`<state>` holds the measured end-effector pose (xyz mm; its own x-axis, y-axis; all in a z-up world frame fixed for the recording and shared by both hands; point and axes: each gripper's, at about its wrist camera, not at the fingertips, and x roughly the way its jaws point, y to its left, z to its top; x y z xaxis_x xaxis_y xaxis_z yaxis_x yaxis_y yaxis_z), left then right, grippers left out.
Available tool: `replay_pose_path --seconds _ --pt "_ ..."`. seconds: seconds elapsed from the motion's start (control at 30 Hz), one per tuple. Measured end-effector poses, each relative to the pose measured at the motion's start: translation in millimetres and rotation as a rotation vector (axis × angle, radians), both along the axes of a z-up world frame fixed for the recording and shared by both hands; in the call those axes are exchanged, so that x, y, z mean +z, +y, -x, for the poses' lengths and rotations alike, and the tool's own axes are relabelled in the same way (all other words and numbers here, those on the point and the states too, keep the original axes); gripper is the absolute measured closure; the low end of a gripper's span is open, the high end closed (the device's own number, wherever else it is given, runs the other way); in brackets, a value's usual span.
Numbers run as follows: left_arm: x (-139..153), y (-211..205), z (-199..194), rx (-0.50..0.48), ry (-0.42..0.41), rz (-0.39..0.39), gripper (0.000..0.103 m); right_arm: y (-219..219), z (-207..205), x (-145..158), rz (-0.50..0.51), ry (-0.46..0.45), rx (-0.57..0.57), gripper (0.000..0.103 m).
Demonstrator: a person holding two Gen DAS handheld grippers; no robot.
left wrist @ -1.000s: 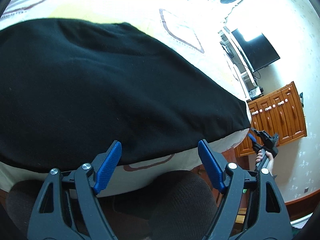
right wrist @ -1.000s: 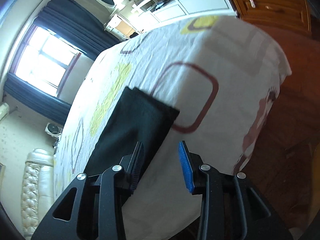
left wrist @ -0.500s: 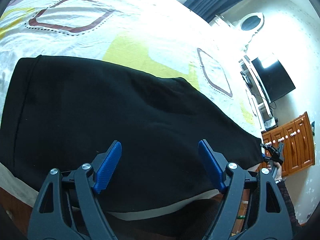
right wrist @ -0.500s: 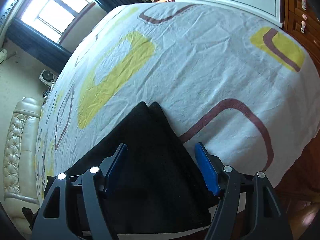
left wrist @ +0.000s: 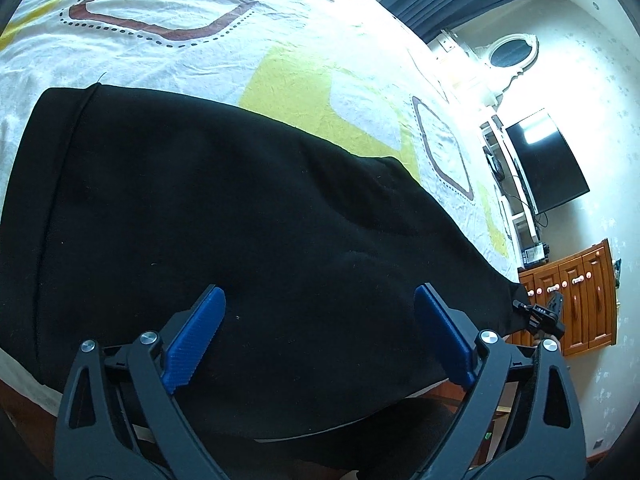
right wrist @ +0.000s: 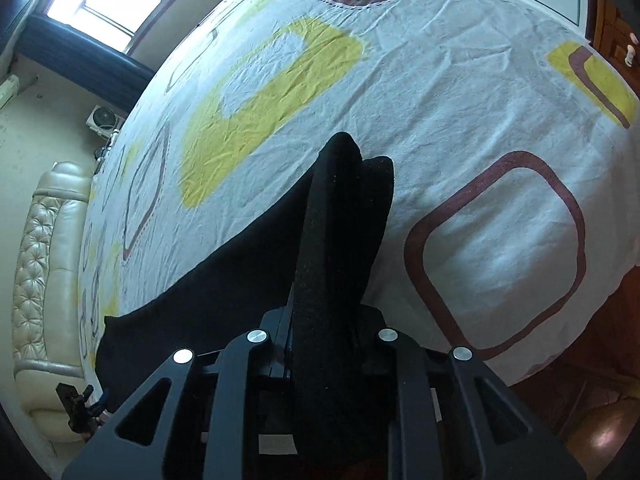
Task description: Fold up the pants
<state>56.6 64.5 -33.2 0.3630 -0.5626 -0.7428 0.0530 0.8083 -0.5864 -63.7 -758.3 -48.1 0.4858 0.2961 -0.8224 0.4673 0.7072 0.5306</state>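
Black pants [left wrist: 224, 216] lie lengthwise along the near edge of a bed, waistband at the left, legs running right. My left gripper [left wrist: 320, 336] is open, its blue pads just above the cloth near the bed's edge, holding nothing. My right gripper [right wrist: 324, 332] is shut on the leg-end cuffs of the pants [right wrist: 340, 216], which bunch up and rise from between the jaws; its pads are hidden by the cloth. The right gripper also shows small in the left wrist view [left wrist: 540, 314] at the far tip of the legs.
The bed has a white sheet [right wrist: 460, 92] with yellow and maroon shapes. A padded beige headboard [right wrist: 40, 264] is at the left in the right wrist view. A wooden cabinet [left wrist: 580, 296], a television [left wrist: 548, 164] and an oval mirror [left wrist: 512, 50] stand beyond the foot. Wood floor [right wrist: 600, 420] lies below the bed's edge.
My right gripper has moved over the leg ends and shut on the cuffs, lifting them. My left gripper has come in closer over the pants and stays open.
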Motion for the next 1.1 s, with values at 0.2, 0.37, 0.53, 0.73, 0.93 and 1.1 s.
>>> replay_pose_path --seconds 0.2,0.37,0.53,0.73,0.93,1.1 --pt "-1 -9 0 -0.044 -0.029 -0.029 0.003 1 13 31 -0.102 -0.103 -0.061 0.083" --pt "-1 -12 4 -0.063 -0.062 -0.045 0.003 24 6 71 -0.112 -0.159 -0.029 0.083" --pt "-3 -11 5 -0.066 -0.081 -0.022 0.003 57 -4 117 -0.083 -0.213 0.027 0.083" --pt "-4 -5 1 -0.033 -0.051 0.031 0.003 105 -19 157 -0.053 -0.257 0.111 0.083" --pt "-7 -2 0 -0.033 -0.044 0.056 0.003 153 -31 182 -0.037 -0.283 0.173 0.083" --pt "-7 -5 3 -0.046 -0.057 0.026 0.003 199 -38 197 -0.021 -0.308 0.227 0.083"
